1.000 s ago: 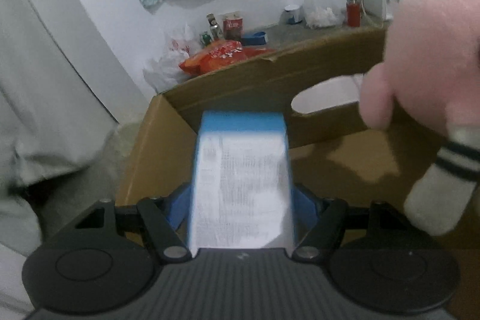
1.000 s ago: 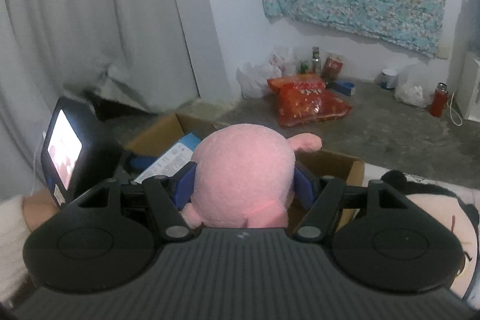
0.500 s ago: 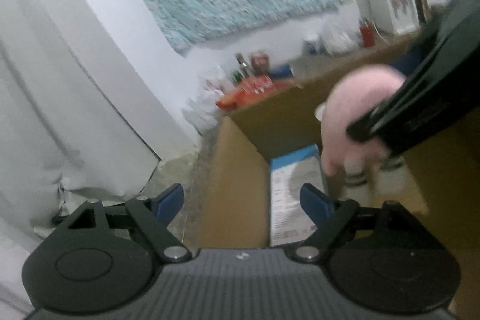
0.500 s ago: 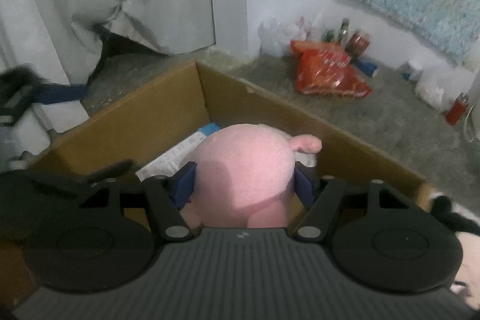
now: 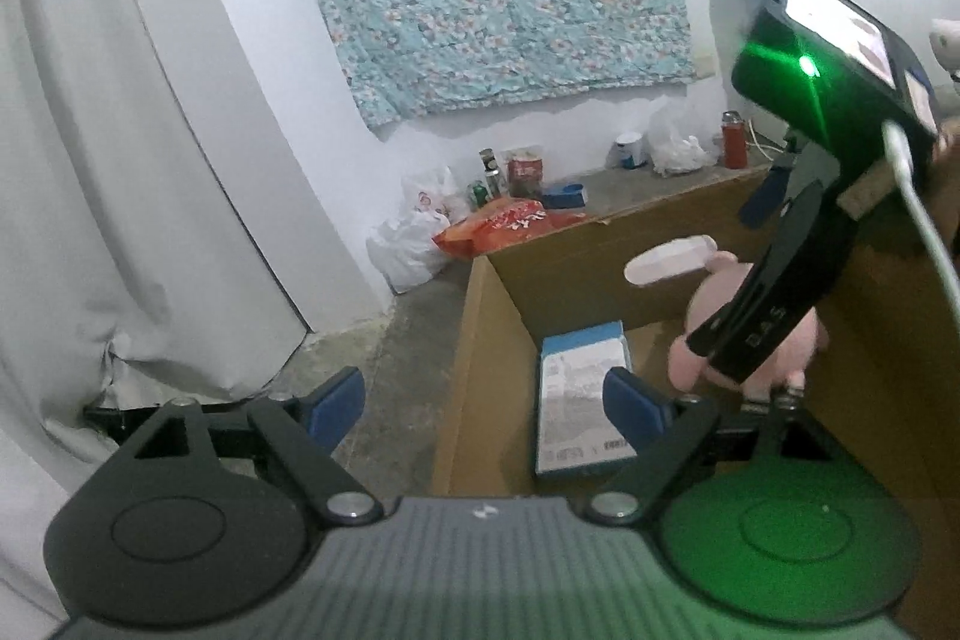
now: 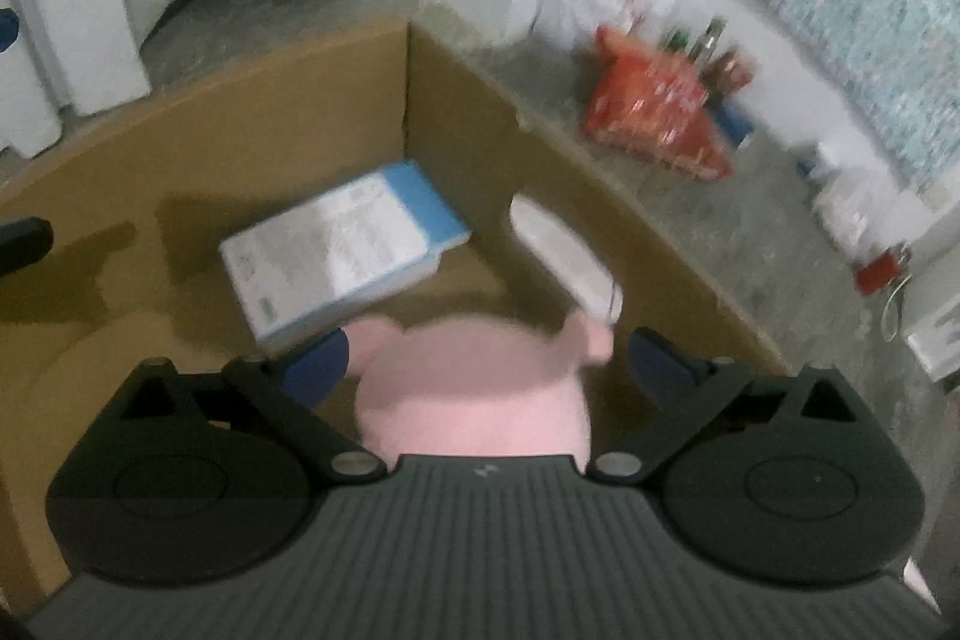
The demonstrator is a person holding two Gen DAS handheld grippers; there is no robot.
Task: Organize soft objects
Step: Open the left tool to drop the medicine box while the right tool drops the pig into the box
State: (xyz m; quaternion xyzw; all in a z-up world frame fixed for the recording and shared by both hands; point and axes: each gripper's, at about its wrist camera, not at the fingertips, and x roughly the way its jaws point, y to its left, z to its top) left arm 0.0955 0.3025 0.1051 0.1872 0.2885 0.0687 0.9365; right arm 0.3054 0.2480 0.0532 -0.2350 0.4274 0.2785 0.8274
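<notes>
Right hand-held gripper (image 6: pixel 486 361): jaws just sprung apart, pink plush (image 6: pixel 474 388) loose between them inside the cardboard box (image 6: pixel 270 124), beside a blue-white packet (image 6: pixel 342 244). I judge it light, squashy; grip the round body. Left hand-held gripper (image 5: pixel 483 400) apart, empty

Pretty dim indoor light, kinda cold and flat. Right wrist view is smeared with motion blur all over. Left wrist view is sharper, but a green LED glare (image 5: pixel 807 67) tints its lower right. Heavy fisheye bending, dark corners.
</notes>
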